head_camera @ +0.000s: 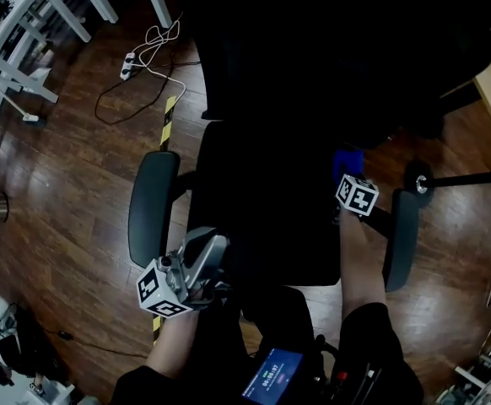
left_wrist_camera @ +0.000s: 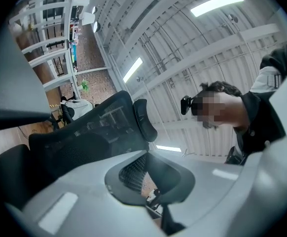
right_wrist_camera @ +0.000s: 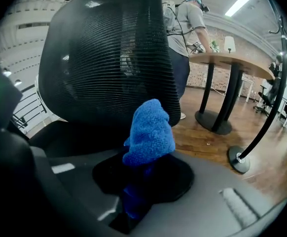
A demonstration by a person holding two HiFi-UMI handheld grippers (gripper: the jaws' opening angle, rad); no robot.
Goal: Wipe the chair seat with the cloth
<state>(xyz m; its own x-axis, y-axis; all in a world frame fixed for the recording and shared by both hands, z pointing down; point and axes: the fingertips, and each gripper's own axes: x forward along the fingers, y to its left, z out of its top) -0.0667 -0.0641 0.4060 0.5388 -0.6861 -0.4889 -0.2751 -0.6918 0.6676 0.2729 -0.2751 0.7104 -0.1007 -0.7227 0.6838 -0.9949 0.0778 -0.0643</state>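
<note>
A black office chair fills the middle of the head view, with its dark seat (head_camera: 267, 201) between two armrests (head_camera: 153, 207) (head_camera: 401, 236). My right gripper (head_camera: 348, 175) hovers over the seat's right side, shut on a blue cloth (head_camera: 347, 159). In the right gripper view the cloth (right_wrist_camera: 150, 132) sticks up from the closed jaws of that gripper (right_wrist_camera: 142, 184), in front of the mesh backrest (right_wrist_camera: 109, 58). My left gripper (head_camera: 202, 256) is at the seat's front left corner. It (left_wrist_camera: 153, 181) is shut on nothing and points up at the backrest (left_wrist_camera: 84, 132).
A power strip with a cable (head_camera: 132, 64) and yellow-black floor tape (head_camera: 169, 121) lie beyond the chair. White table legs (head_camera: 35, 24) stand far left. A pole base (head_camera: 418, 180) sits right of the chair. A wooden table (right_wrist_camera: 232, 60) and a standing person (right_wrist_camera: 185, 21) are behind.
</note>
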